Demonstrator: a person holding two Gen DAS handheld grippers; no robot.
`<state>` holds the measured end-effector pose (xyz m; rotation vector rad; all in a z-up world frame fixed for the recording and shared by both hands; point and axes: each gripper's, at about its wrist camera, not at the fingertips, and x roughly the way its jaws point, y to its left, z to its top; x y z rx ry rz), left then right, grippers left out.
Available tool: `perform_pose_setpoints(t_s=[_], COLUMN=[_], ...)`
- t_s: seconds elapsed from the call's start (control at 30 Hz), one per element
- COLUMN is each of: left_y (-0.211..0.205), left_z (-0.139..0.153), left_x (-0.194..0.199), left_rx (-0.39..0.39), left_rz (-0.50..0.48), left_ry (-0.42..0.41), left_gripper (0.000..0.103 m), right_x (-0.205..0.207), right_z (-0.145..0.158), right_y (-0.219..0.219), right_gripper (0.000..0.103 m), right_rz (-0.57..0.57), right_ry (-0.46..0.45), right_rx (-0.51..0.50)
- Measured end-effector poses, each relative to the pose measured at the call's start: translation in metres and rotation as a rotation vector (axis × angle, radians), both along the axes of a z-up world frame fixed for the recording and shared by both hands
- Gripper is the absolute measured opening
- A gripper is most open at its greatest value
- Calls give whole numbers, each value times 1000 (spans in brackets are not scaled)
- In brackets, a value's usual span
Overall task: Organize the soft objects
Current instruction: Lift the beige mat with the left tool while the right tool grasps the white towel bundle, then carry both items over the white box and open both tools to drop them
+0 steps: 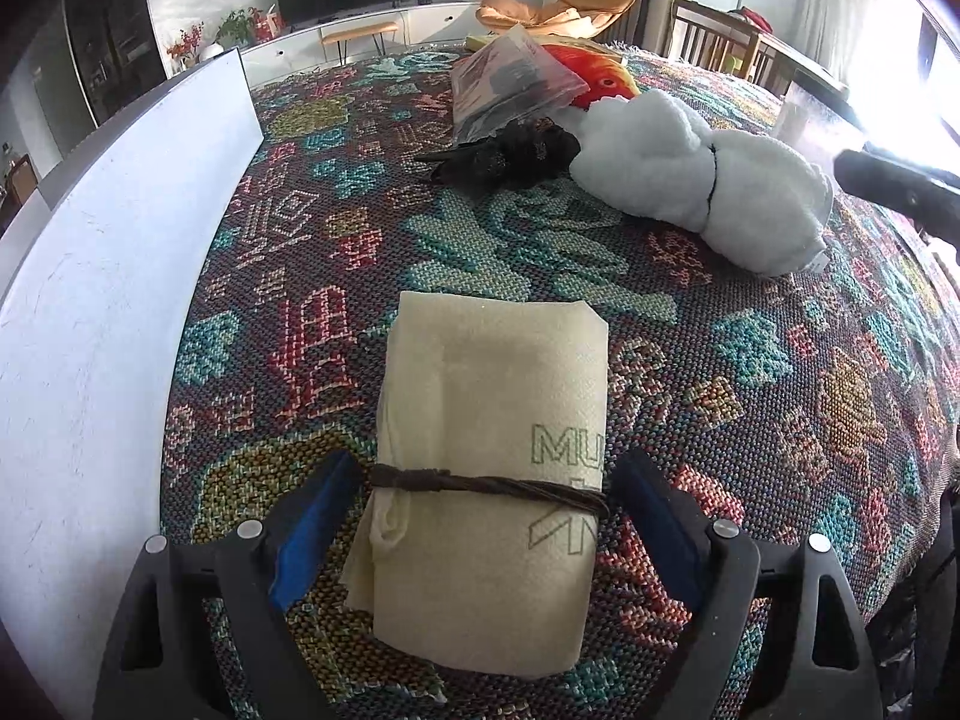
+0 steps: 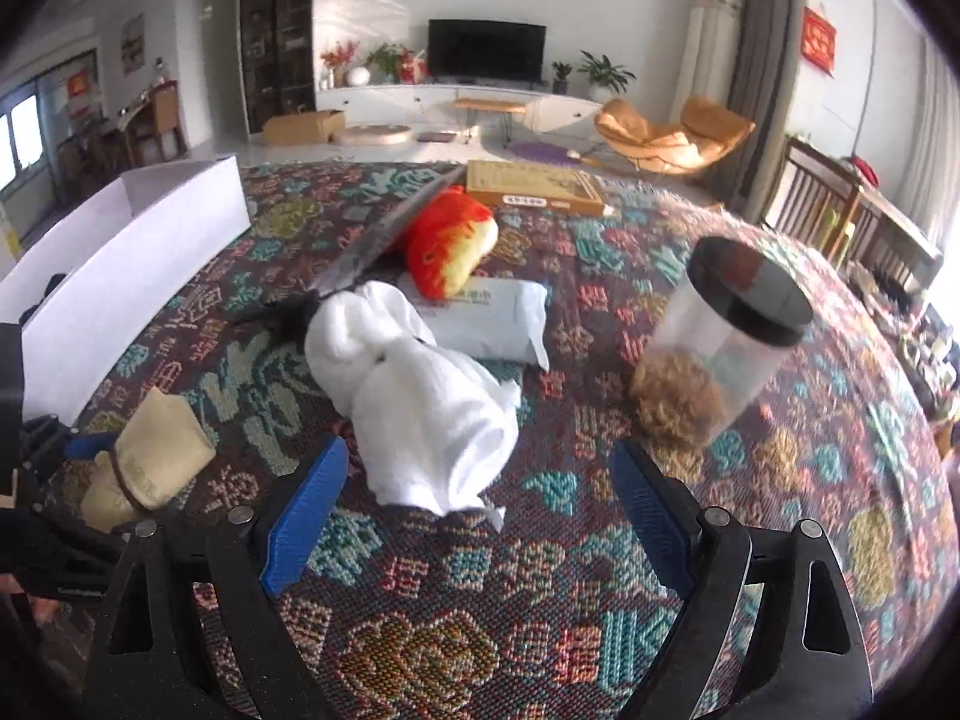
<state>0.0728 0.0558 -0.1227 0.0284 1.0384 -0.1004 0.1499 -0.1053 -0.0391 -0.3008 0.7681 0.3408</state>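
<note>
Two grippers noted. Left gripper (image 1: 480,516): jaws wide, cream cloth roll (image 1: 486,468) straddled at lower centre, unclamped; closing judged next. Right gripper (image 2: 480,516): wide, empty, white towel bundle (image 2: 420,396) ahead.

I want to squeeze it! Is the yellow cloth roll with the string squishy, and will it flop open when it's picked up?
Probably squishy: the cream cloth roll is folded fabric with soft rounded edges. It likely stays bundled, since a brown cord wraps its middle. The loose ends may droop a little. The left gripper straddles it at the cord.
</note>
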Motion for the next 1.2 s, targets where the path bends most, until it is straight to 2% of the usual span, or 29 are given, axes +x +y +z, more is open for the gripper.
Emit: perform_pose_setpoints(t_s=[0.1,0.17,0.2,0.23,0.27,0.3,0.37,0.43,0.5,0.6,0.7,0.83,0.9,0.93,0.97,1.0,1.03,1.1,1.2], left_y=[4,9,11,13,15,17,23,28,29,38,68,134,167,182,198,213,227,247,257], left_z=[1,5,7,8,10,13,21,33,50,84,123,157,162,161,158,155,149,139,128], left_x=[2,-1,-2,-5,-8,-12,-21,-31,-40,-48,-62,-79,-86,-90,-95,-99,-105,-116,-126], left_rx=[-21,-45,-50,-66,-79,-94,-144,-219,-275,-306,-292,-196,-123,-78,-37,-3,29,70,53], left_rz=[23,48,56,54,56,59,71,78,73,68,113,261,353,418,487,555,622,715,729], left_ry=[8,4,1,-1,-8,-17,-29,-52,-83,-146,-232,-296,-300,-297,-297,-294,-287,-269,-240], left_gripper=[85,68,60,54,51,48,47,47,47,47,47,47,52,62,71,94,103,103,103], right_x=[32,49,56,60,60,57,43,28,18,6,-7,-35,-46,-49,-50,-50,-49,-46,-43], right_z=[-23,-49,-60,-68,-68,-61,-46,-29,-17,2,38,91,105,108,108,106,103,93,76], right_y=[45,57,58,52,43,33,10,-9,-15,-5,35,124,169,191,209,224,235,244,222], right_gripper=[91,88,86,78,47,43,37,37,37,37,37,37,42,47,58,73,76,76,76], right_rz=[104,91,81,52,15,-27,-87,-119,-142,-117,-9,207,291,321,340,354,357,354,314], right_ry=[86,116,162,193,214,218,239,261,286,332,347,338,346,352,350,353,363,398,375], right_rx=[-199,-307,-308,-294,-238,-157,-39,94,155,282,421,528,568,597,626,643,651,669,646])
